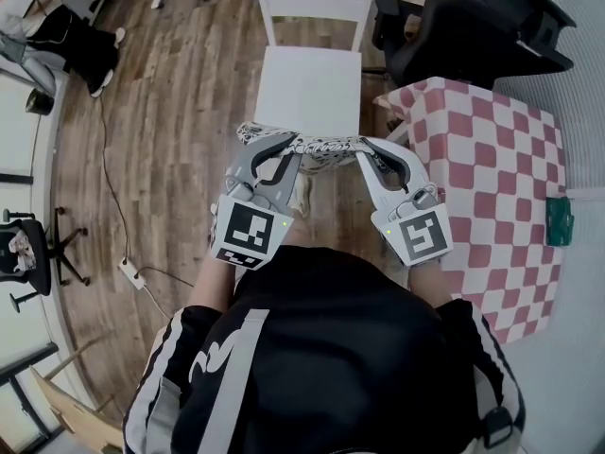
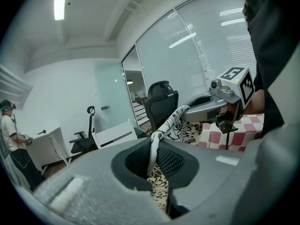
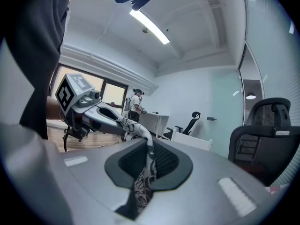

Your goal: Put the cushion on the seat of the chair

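Note:
The cushion [image 1: 317, 148], thin and white with a black pattern, hangs stretched between my two grippers just in front of the white chair's seat [image 1: 312, 88]. My left gripper [image 1: 257, 156] is shut on its left edge, and my right gripper [image 1: 375, 156] is shut on its right edge. In the left gripper view the fabric [image 2: 152, 149] runs up out of the shut jaws across to the right gripper [image 2: 220, 104]. The right gripper view shows the cloth [image 3: 147, 161] pinched the same way, with the left gripper [image 3: 91, 111] beyond it. The white chair [image 3: 192, 142] stands ahead.
A table with a red-and-white checked cloth [image 1: 492, 168] stands right of the chair, with a green object [image 1: 559, 220] on it. Black office chairs [image 1: 473, 26] sit behind it. A power strip [image 1: 132, 274] lies on the wood floor at left. A person [image 2: 11, 139] stands far off.

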Tool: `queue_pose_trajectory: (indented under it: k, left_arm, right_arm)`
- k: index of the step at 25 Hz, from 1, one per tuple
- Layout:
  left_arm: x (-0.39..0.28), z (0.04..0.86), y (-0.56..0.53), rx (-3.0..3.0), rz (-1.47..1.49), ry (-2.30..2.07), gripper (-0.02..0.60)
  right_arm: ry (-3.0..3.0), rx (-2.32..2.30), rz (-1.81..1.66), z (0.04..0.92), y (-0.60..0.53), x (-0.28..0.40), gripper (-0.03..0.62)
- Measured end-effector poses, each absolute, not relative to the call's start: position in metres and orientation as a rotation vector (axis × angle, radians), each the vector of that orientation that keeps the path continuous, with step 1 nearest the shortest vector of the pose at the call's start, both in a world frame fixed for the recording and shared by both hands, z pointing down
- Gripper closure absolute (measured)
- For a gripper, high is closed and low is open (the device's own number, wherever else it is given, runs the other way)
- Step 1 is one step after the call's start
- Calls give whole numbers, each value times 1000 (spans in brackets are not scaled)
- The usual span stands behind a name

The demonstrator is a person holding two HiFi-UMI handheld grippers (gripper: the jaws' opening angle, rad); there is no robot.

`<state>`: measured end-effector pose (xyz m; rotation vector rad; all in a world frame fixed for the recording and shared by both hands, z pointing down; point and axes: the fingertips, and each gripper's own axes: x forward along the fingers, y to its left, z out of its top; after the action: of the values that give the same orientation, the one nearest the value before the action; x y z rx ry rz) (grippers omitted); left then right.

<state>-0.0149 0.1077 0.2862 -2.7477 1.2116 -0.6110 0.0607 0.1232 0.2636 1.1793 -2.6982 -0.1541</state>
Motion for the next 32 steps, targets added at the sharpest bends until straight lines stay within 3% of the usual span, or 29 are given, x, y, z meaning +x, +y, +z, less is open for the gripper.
queue_pose_trajectory:
  k: [32]
  left_arm:
    - [-41, 311, -118, -2850, -658, 1072, 566]
  right_arm:
    - [-2593, 1278, -57, 283, -102, 34, 579]
